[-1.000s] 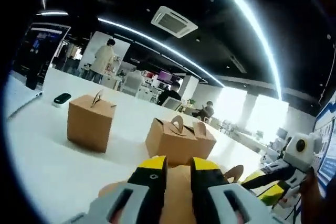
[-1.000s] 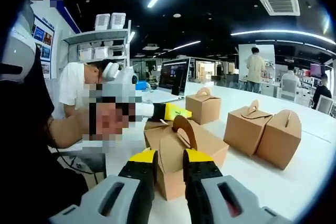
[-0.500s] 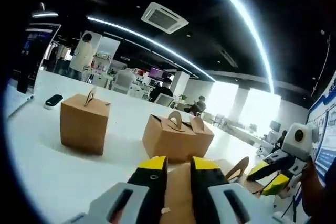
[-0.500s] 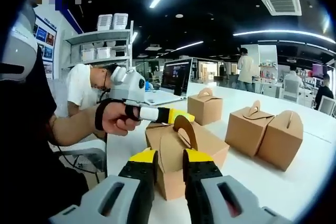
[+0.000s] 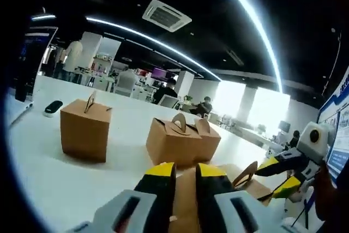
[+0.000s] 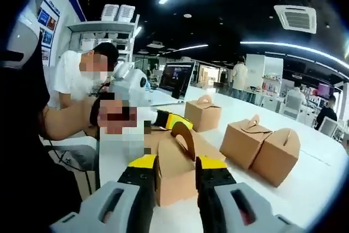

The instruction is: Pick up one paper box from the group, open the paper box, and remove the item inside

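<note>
Looking along the left gripper (image 5: 178, 174) first: its yellow-tipped jaws come up from the bottom with a narrow gap, and the brown paper box (image 5: 218, 181) sits right behind and between them. Can't honestly tell if they're pinching cardboard or just parked against it. Further out on the white table (image 5: 49, 173) there's a single handled box (image 5: 84, 129) on the left and a pair of boxes (image 5: 182, 140) pushed together in the middle. A small dark device (image 5: 53, 107) lies near the far left edge. The other gripper pokes in from the right, above the box's arched handle (image 5: 246, 174).

Now the right gripper (image 6: 176, 166) view: jaws are spread with the same paper box (image 6: 175, 165) sitting between them, sides right at the yellow tips, so it looks clamped, handle (image 6: 184, 139) standing up. The left gripper (image 6: 170, 119) reaches in from the left, held by a hand, tips just behind the box. Three more boxes sit farther back, one alone (image 6: 203, 115) and two touching (image 6: 262, 147), plus a laptop (image 6: 175, 79).
</note>
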Motion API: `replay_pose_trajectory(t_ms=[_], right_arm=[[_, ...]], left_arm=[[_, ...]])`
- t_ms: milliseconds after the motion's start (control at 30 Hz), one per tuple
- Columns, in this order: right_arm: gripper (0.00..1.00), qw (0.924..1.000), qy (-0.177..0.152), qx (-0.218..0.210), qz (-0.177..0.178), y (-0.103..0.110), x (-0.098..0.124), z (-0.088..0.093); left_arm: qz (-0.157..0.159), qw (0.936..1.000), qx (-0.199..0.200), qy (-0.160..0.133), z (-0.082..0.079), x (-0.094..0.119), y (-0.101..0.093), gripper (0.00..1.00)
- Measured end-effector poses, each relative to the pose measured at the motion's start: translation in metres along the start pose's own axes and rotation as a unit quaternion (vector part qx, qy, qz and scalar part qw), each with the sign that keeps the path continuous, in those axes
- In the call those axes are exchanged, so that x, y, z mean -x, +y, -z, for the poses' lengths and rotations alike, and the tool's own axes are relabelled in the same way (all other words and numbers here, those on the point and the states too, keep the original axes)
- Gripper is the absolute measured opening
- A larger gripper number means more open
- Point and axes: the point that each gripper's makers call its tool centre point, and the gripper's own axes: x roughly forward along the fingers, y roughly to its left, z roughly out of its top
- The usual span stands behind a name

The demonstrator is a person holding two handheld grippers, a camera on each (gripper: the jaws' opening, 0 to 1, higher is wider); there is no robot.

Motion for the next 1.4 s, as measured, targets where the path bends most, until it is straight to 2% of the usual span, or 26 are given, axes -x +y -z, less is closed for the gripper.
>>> replay_pose_trajectory(t_ms=[133,167,333,500,633,833,967,1000,1133,1233,1300,1400], right_arm=[[0.27,0.9992,0.004,0.036,0.016,0.001,0.001,-0.009],[0.27,0.9970,0.013,0.073,0.022,0.004,0.000,-0.012],[0.27,0.9870,0.045,0.152,0.030,0.014,-0.002,-0.014],[0.28,0.9822,0.058,0.178,0.015,0.025,-0.006,-0.011],[0.29,0.9725,0.093,0.209,0.041,0.018,-0.007,-0.001],[0.28,0.9794,0.085,0.176,0.050,0.017,-0.005,-0.003],[0.28,0.9759,0.100,0.188,0.047,0.020,-0.007,0.004],[0.27,0.9741,0.103,0.195,0.050,0.021,-0.007,0.004],[0.24,0.9564,0.128,0.251,0.076,0.015,-0.005,0.004],[0.21,0.9524,0.139,0.261,0.074,0.017,-0.007,0.011],[0.21,0.9545,0.135,0.254,0.079,0.017,-0.005,0.009],[0.21,0.9724,0.092,0.203,0.069,0.022,-0.005,-0.004]], left_arm=[[-0.003,0.9999,0.011,-0.005,0.001,0.002,-0.003,0.17],[-0.005,0.9999,0.012,-0.006,0.001,0.003,-0.003,0.17],[-0.014,0.9996,0.018,-0.020,0.002,0.004,-0.002,0.17],[-0.022,0.9992,0.023,-0.023,0.002,0.005,-0.001,0.17],[-0.022,0.9991,0.023,-0.029,0.002,0.005,-0.002,0.17],[-0.021,0.9988,0.027,-0.034,0.003,0.006,-0.003,0.17],[-0.019,0.9986,0.031,-0.038,0.003,0.006,-0.003,0.17],[-0.019,0.9985,0.033,-0.039,0.003,0.006,-0.003,0.17],[-0.021,0.9984,0.034,-0.041,0.003,0.006,-0.001,0.17],[-0.020,0.9983,0.034,-0.042,0.004,0.006,-0.002,0.17],[-0.021,0.9983,0.033,-0.043,0.004,0.006,-0.002,0.17],[-0.021,0.9984,0.032,-0.042,0.004,0.007,-0.002,0.17]])
